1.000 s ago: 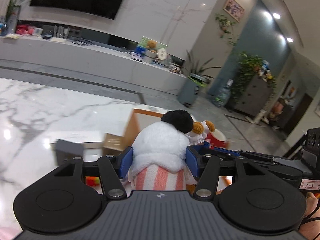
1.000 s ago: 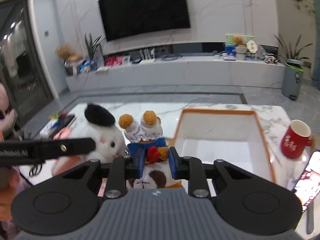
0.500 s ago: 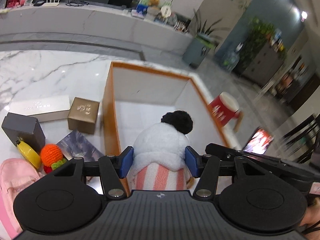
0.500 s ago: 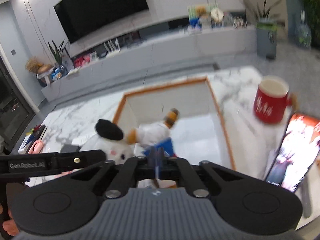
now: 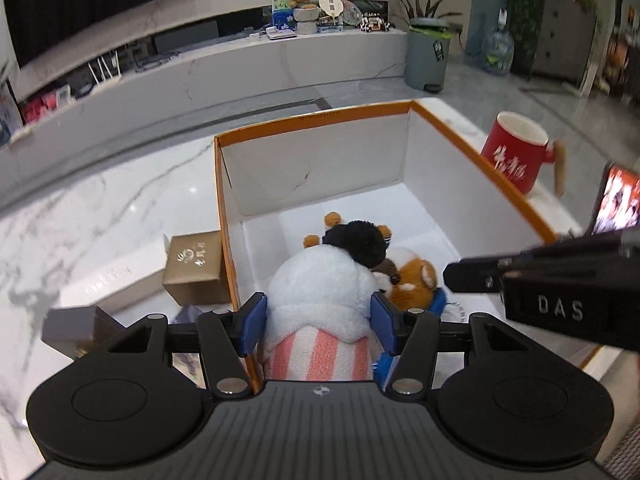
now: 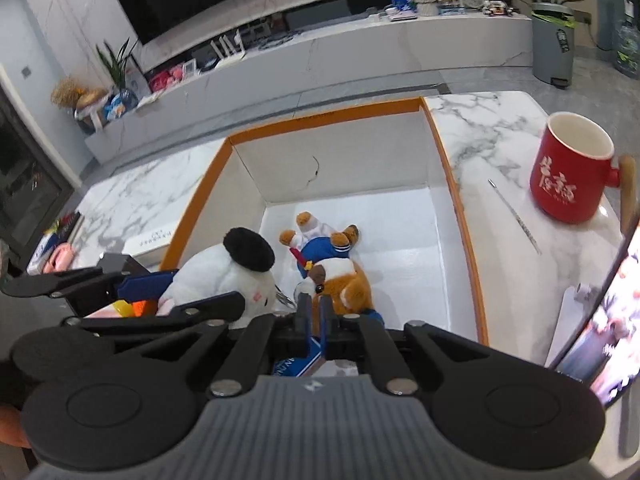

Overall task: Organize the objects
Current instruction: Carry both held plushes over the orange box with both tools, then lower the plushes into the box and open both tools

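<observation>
While my left gripper [image 5: 318,330] clutches the white plush [image 5: 320,292] over the box [image 5: 316,116], my clenched right gripper [image 6: 316,314] has dropped the fox toy [image 6: 340,280] inside, with bench clutter left.

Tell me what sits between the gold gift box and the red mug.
The orange-rimmed box stands between the gold gift box and the red mug, as the left wrist view shows. Inside it lie the white plush and the orange plush.

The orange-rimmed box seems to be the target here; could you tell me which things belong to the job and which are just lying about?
In the job:
- orange-rimmed box
- white plush, in left gripper
- orange dog plush, at right gripper

Lying about:
- red mug
- gold box
- phone
</observation>
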`<act>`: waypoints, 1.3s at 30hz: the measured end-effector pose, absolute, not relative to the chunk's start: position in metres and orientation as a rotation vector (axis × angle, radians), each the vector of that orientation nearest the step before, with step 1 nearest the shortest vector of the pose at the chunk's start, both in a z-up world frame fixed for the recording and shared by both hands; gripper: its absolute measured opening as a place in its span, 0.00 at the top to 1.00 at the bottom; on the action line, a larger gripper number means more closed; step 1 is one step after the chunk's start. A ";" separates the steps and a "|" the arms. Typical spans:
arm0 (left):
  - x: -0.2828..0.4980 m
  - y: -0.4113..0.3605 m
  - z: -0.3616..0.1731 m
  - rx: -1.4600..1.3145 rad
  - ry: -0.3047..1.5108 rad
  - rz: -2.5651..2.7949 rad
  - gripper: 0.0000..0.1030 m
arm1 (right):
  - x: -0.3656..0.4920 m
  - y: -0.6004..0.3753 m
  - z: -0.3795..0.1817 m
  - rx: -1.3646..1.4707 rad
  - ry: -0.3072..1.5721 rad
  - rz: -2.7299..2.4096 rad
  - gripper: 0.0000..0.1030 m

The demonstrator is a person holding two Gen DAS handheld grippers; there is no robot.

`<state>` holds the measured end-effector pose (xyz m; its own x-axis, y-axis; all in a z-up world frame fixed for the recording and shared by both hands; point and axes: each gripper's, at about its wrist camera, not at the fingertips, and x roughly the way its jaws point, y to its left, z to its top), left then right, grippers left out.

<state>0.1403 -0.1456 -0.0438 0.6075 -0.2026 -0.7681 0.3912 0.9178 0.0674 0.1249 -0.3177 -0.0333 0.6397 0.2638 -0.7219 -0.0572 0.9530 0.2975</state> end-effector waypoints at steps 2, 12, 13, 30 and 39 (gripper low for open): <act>0.142 -0.148 -0.044 0.255 0.858 -0.347 0.37 | 0.134 -0.316 -0.034 0.202 0.881 0.193 0.89; 0.146 -0.145 -0.041 0.287 0.884 -0.396 0.38 | 0.193 -0.303 -0.056 0.111 1.020 0.222 0.59; 0.146 -0.145 -0.041 0.292 0.885 -0.405 0.38 | 0.196 -0.303 -0.058 0.106 1.026 0.214 0.58; 0.141 -0.160 -0.060 0.458 0.853 -0.649 0.39 | 0.191 -0.319 -0.069 0.266 1.194 0.224 0.60; 0.142 -0.160 -0.066 0.506 0.872 -0.611 0.56 | 0.170 -0.319 -0.066 0.291 1.276 0.244 0.62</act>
<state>0.1421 -0.1604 -0.0663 0.4960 -0.2830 -0.8209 0.6752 0.7202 0.1597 0.1703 -0.3193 -0.0656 0.2736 0.3383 -0.9004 -0.0183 0.9378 0.3468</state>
